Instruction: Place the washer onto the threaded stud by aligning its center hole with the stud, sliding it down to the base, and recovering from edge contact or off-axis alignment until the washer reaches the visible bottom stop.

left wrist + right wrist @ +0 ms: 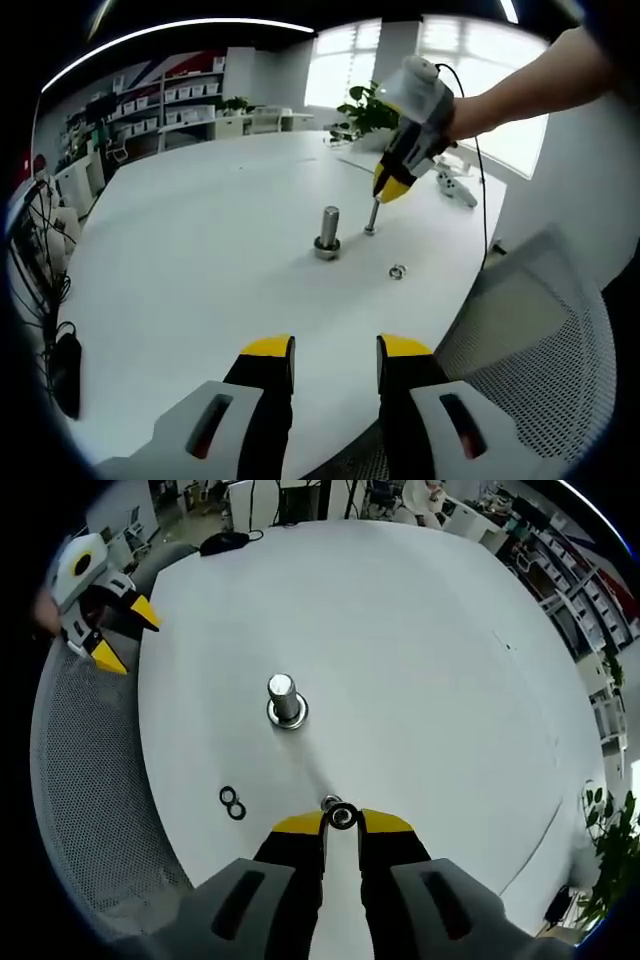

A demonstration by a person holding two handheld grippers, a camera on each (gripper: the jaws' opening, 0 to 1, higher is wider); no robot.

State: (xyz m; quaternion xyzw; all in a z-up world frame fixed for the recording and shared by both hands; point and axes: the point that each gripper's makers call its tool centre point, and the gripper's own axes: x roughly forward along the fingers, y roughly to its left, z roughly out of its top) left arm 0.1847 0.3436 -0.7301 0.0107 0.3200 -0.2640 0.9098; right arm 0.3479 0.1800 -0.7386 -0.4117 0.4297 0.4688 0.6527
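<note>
The right tongs (341, 823) are nearly closed, a washer (342, 816) pinched at the tips over a thin stud (371, 217). The left tongs (336, 348) are held apart with nothing gripped, back at the bench (200, 260) edge. A fat bolt (284, 699) stands beyond, two spare rings (232, 802) near the edge. No readable writing.

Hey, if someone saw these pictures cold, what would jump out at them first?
Probably the fat upright stud standing alone mid-table, with a washer at its base. Next, the right gripper poised over a thinner stud, a washer between its yellow tips. Two spare washers lie near the table's edge, and the left gripper hangs open further off.
</note>
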